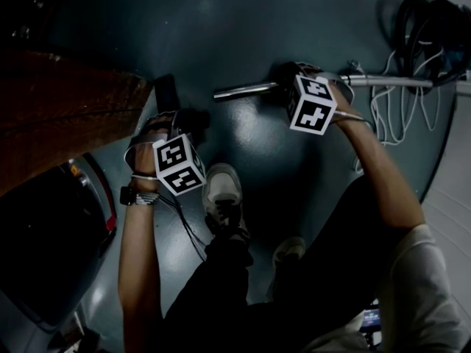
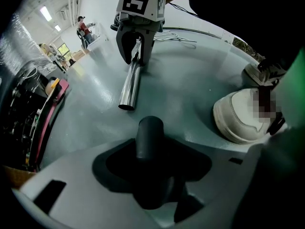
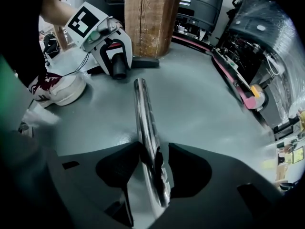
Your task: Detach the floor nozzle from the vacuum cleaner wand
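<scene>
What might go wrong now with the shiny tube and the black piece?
The wand lies loose between the open jaws of the right hand-held gripper; being round, it might roll away. The nozzle neck is likewise ungripped between the open jaws of the left hand-held gripper and might tip. The white cables beside the wand might snag it.

Head view steeply down from above, gripper views low, close, facing each other, sharing wand (image 1: pixel 246 90)
</scene>
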Motion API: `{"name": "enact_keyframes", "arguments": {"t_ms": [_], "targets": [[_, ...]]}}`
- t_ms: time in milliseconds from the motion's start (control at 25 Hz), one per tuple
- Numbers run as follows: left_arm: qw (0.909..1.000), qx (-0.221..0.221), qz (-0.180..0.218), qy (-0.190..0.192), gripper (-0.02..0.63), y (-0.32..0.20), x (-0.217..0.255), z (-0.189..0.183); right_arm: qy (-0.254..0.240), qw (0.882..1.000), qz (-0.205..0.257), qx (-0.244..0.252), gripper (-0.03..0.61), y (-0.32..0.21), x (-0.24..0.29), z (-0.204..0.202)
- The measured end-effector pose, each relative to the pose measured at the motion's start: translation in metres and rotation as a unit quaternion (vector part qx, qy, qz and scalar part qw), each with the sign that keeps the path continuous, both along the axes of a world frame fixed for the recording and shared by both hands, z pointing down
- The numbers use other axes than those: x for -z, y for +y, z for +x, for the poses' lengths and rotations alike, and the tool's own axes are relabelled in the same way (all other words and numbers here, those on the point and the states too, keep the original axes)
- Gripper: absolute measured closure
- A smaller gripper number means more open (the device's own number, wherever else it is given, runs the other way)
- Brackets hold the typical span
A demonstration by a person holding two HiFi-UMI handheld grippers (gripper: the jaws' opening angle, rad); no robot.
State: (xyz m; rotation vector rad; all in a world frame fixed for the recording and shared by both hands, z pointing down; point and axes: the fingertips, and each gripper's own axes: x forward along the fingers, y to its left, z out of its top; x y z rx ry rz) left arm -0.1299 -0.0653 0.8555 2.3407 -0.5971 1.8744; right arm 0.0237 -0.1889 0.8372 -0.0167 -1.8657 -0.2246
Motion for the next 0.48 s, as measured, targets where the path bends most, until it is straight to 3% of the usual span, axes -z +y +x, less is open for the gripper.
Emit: {"name": "enact_keyframes", "arguments": {"t_ms": [240, 480], "targets": [[0.9996, 0.004, 0.006, 0.029, 0.383, -0.002, 0.014, 0.003, -0.012, 0.999, -0.028, -0.024, 0.373, 0.001, 0.006, 0.01], [0.9909, 0.057, 0.008, 0.121, 0.38, -0.013, 0.043, 0.01, -0.068, 0.996, -0.026, -0.055, 0.373, -0.008, 0.036, -0.001]]}}
